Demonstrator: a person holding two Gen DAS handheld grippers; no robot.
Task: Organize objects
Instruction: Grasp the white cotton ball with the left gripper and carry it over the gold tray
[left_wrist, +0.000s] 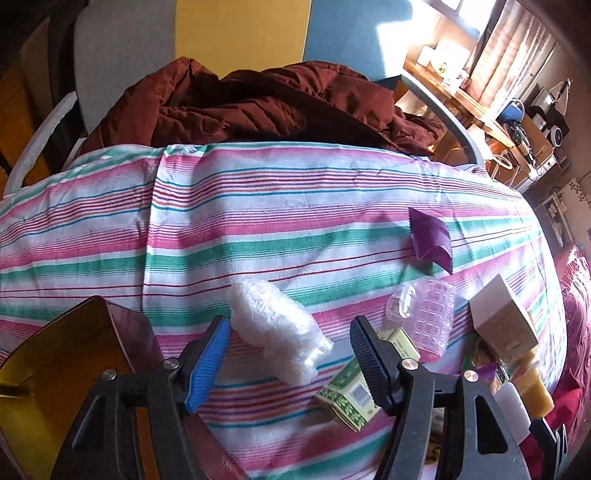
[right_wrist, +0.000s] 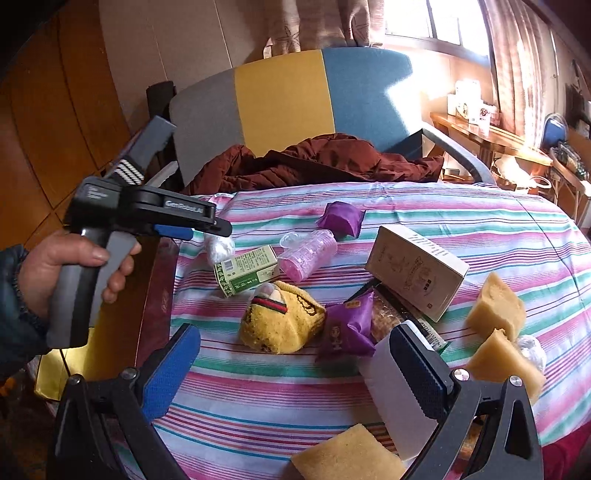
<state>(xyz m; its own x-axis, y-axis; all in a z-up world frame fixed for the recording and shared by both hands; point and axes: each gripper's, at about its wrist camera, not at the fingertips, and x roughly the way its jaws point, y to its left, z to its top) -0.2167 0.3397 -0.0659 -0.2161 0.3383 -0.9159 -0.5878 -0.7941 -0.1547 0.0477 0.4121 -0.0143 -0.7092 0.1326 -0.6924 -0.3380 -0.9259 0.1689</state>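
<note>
A white roll wrapped in clear plastic (left_wrist: 277, 325) lies on the striped tablecloth (left_wrist: 258, 221). My left gripper (left_wrist: 290, 325) hangs over the roll, open, with one finger on each side of it. The blue pad is close to the roll's upper end and the black pad stands apart from it. In the right wrist view a hand holds the left gripper (right_wrist: 221, 230) just above the roll (right_wrist: 219, 247). My right gripper (right_wrist: 295, 332) is wide open above a yellow knitted item (right_wrist: 280, 321), holding nothing. A white block (right_wrist: 391, 402) lies by its right finger.
Scattered on the cloth are a green box (right_wrist: 245, 269), a pink clear case (right_wrist: 306, 254), two purple packets (right_wrist: 340, 218) (right_wrist: 347, 325), a beige carton (right_wrist: 417, 273) and yellow sponges (right_wrist: 495, 306). A dark red box with an amber inside (left_wrist: 55, 369) sits at the left edge. A brown jacket (right_wrist: 314, 158) lies on the chair behind.
</note>
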